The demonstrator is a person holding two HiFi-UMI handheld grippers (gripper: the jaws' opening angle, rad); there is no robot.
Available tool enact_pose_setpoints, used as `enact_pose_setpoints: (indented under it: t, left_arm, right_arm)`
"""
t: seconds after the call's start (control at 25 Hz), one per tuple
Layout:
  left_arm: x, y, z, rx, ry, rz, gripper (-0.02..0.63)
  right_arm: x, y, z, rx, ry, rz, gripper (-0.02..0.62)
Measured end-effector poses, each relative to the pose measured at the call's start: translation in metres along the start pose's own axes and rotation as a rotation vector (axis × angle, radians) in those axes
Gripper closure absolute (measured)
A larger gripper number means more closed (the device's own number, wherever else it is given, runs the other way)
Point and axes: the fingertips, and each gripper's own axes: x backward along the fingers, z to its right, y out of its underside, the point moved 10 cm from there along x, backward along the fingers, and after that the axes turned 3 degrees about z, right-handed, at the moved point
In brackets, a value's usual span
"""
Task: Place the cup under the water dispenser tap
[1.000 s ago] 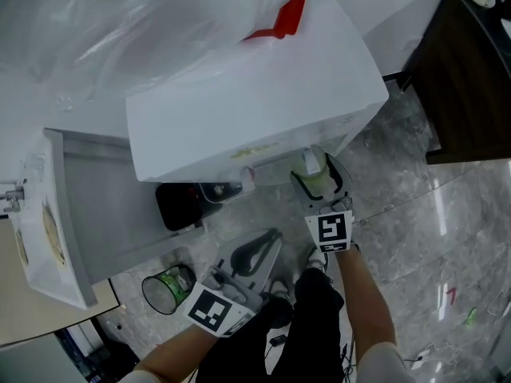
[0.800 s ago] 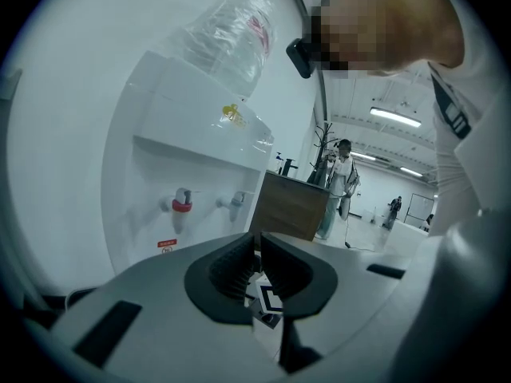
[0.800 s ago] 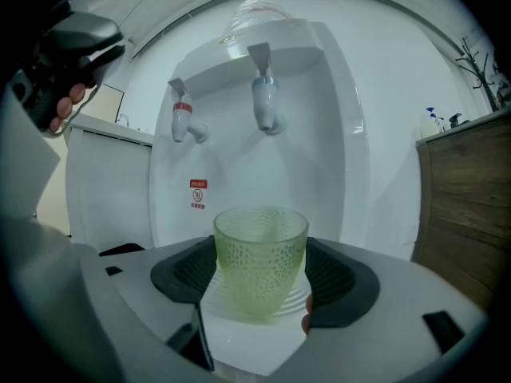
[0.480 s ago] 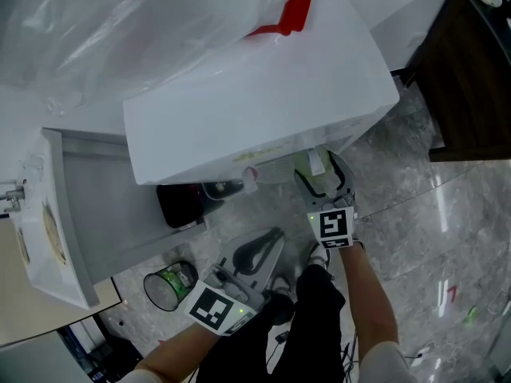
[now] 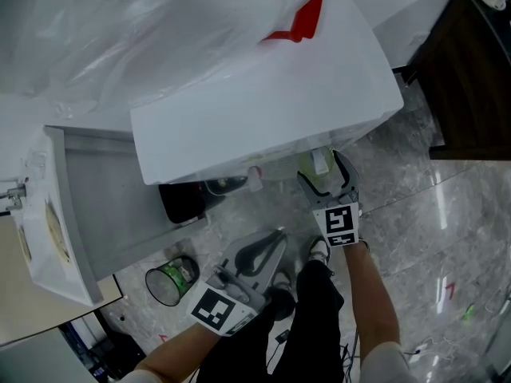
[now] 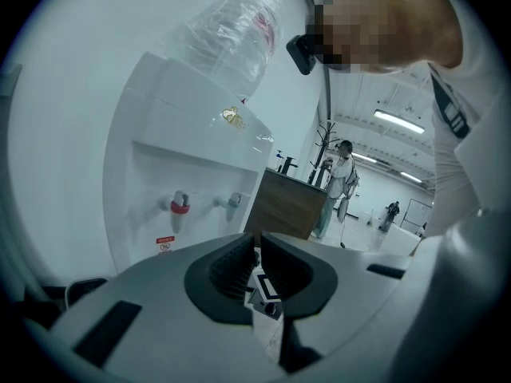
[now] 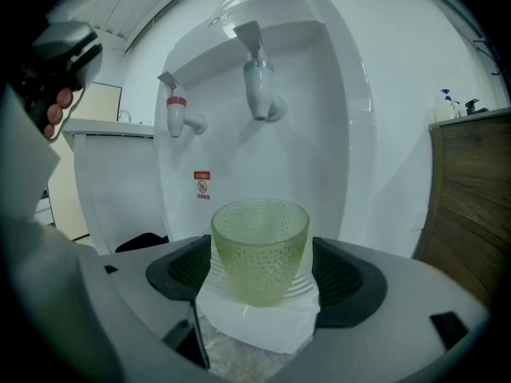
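Under the blue-collared tap of the white water dispenser, the green pebbled glass cup stands upright on the white drip tray. Tap spout is directly above the cup mouth, well clear of the rim. Red-collared tap is to the left in the right gripper view, with a small red warning label below it.

Right gripper: jaws opening, wide, one either side of the cup. A gap shows between the cup wall and the pad on the view's right; the other pad is just beside the wall, and contact there cannot be confirmed. Cup rests on the tray, not lifted.

Left gripper: jaws drawn together to a thin slit, nothing between them. It is held back from the dispenser, low and at the left in the head view.

Clear water bottle sits inverted on top of the dispenser. Small round bin with green contents is on the grey marbled floor near the left gripper. Dark wooden cabinet stands right of the dispenser.
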Motion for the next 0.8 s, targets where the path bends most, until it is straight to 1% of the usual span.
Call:
enact_pose_setpoints:
  t: [0.16,0.28,0.44,0.52,0.6,0.76,0.8]
  left_arm:
    - [0.003,-0.003,0.004,0.006,0.002,-0.009,0.577]
    - [0.005,-0.009,0.012,0.018,0.010,-0.025,0.577]
    - [0.012,-0.020,0.027,-0.007,0.034,-0.037,0.577]
    - [0.016,-0.032,0.037,0.005,0.040,-0.042,0.577]
    - [0.022,-0.046,0.048,-0.004,0.042,-0.048,0.577]
    - [0.034,-0.082,0.072,-0.030,0.037,-0.050,0.578]
    - [0.038,-0.091,0.078,-0.042,0.034,-0.051,0.578]
  right_arm:
    - [0.012,-0.006,-0.002,-0.018,0.001,-0.008,0.229]
    - [0.031,-0.016,-0.004,-0.035,0.017,-0.009,0.228]
    - [0.069,-0.038,-0.016,-0.060,0.039,-0.023,0.229]
    - [0.090,-0.057,-0.024,-0.088,0.046,-0.009,0.230]
    - [0.111,-0.081,-0.032,-0.097,0.050,0.008,0.232]
    - [0.150,-0.146,-0.043,-0.031,0.011,0.062,0.238]
    - [0.161,-0.164,-0.046,-0.024,0.010,0.073,0.248]
